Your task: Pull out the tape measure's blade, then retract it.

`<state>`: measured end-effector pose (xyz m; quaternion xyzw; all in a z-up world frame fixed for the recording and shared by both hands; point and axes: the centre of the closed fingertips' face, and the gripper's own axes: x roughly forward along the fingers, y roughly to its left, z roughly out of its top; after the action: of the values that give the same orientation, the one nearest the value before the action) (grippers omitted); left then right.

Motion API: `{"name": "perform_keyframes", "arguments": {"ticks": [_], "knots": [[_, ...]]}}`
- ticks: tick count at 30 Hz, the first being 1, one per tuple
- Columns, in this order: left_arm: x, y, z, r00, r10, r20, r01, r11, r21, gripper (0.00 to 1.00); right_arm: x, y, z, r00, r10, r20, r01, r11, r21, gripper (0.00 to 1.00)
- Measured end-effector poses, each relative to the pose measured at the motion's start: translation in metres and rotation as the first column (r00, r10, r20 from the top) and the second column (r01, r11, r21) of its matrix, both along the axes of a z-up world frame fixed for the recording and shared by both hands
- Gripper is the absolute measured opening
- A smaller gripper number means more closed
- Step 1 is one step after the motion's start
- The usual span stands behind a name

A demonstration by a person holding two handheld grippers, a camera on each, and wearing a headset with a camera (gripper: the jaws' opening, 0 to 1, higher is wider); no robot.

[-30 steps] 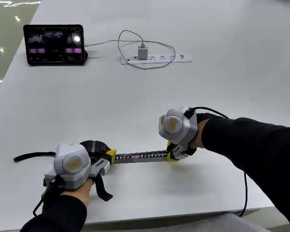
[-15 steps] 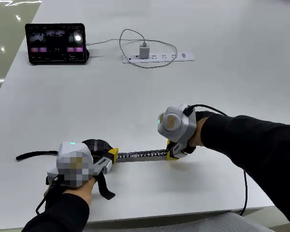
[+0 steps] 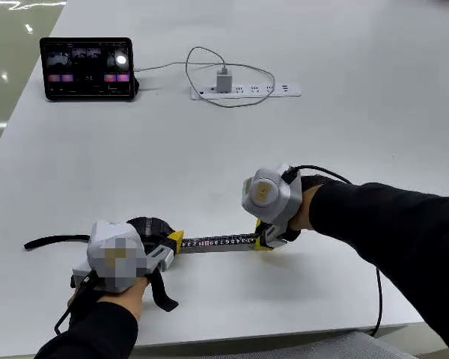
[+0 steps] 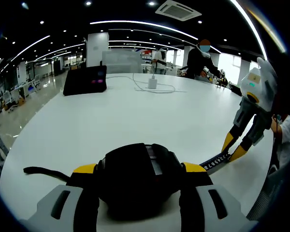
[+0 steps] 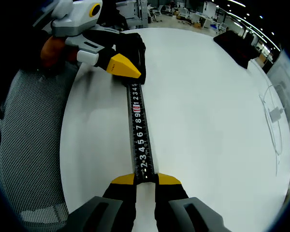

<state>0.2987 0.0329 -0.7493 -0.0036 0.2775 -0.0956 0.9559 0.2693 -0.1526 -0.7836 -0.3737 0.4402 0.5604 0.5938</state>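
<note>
white workbench [image 3: 209, 149], black tape measure [image 3: 148, 226] near front edge, clamped between left gripper [image 3: 165, 250] jaws, blade [image 5: 137, 130] drawn out flat along surface, tip pinched by right gripper [image 5: 145, 180]

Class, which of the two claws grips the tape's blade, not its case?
The right claw, pinching the blade at its free end; the left claw holds the black case.

The broad white tabletop [image 3: 209, 164] is smooth, with a soft satin sheen. The black rounded tape-measure case [image 4: 137, 186] looks like matt plastic; its dark numbered blade [image 5: 139, 130] is slightly glossy. The left gripper [image 4: 140, 168] and right gripper [image 5: 146, 180] have smooth pale-grey plastic shells and matt yellow tips. The black tablet [image 3: 86, 67] has a glass-bright screen; the grey chair mesh [image 5: 34, 145] is a coarse weave.
</note>
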Motion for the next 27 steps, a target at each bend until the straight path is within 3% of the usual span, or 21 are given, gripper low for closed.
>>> {"name": "perform_keyframes", "arguments": {"ticks": [27], "knots": [[-0.001,0.000,0.000,1.000,-0.002,-0.001,0.002,1.000,-0.003,0.63,0.001,0.013,-0.001,1.000,-0.008,-0.001,0.008,1.000,0.003,0.10]]}}
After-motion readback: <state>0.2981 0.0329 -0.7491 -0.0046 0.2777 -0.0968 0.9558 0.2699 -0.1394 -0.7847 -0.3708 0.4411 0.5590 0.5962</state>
